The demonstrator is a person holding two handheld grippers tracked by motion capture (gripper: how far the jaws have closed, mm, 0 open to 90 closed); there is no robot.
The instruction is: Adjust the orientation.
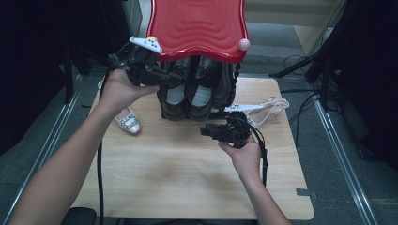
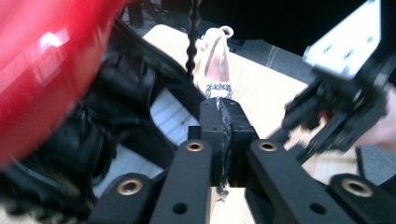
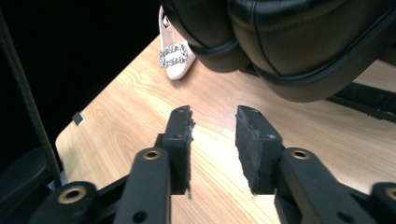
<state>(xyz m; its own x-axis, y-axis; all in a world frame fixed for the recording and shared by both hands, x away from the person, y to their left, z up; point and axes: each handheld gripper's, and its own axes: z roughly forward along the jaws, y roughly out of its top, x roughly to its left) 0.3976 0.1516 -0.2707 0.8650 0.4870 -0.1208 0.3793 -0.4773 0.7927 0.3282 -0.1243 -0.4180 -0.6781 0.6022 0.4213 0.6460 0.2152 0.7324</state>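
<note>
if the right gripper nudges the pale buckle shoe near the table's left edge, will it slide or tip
The pale shoe probably slides: it lies flat on smooth wood and looks light. Its thin back strap looks floppy, so pushing the stiffer toe with the jewelled buckle seems safer.

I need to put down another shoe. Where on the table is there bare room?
The near half of the wooden table, between the two forearms, lies bare. The far edge is crowded: black shoes on the rack under the red tray, pale shoes at left and right.

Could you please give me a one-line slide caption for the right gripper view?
Right gripper, jaws open and empty, over the wooden table facing black shoes.
</note>
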